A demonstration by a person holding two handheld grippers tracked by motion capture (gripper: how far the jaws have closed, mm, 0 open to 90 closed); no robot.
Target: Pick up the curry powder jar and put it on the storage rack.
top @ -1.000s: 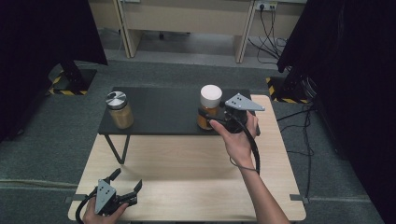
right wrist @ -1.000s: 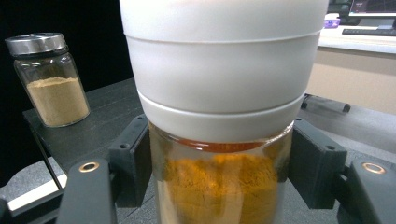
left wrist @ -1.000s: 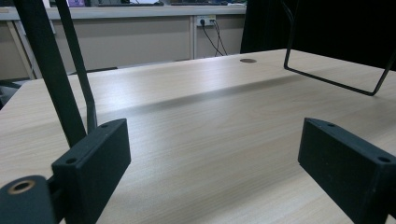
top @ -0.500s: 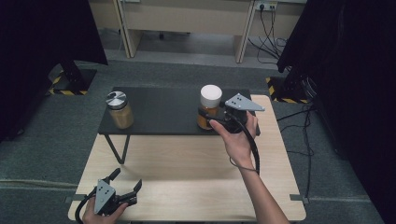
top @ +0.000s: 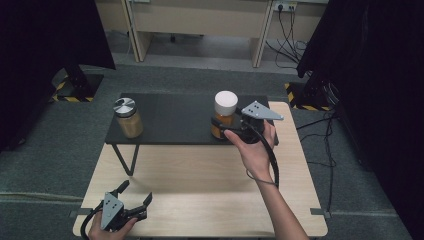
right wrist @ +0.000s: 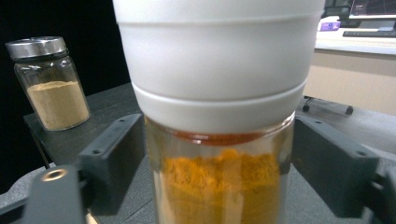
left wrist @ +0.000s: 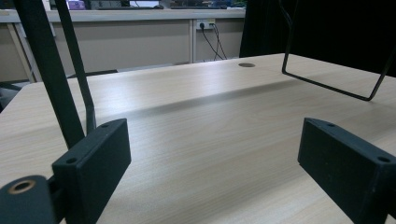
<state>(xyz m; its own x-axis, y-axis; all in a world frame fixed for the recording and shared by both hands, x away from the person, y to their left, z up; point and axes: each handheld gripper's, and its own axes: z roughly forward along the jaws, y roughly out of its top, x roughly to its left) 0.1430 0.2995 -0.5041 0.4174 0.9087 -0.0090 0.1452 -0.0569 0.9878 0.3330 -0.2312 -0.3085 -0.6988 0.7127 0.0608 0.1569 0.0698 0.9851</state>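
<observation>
Right gripper view: we find the right gripper (right wrist: 219, 186) open, jaws either side of the white-capped glass spice jar (right wrist: 219, 116), not touching. We judge the glass rigid, slippery, breakable; grip below the cap. Left gripper (top: 131, 202) rests open.

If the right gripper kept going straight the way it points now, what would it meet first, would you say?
The right gripper would meet the white-capped glass jar of orange powder, already between its open jaws; whether the pads touch the glass is unclear.
</observation>
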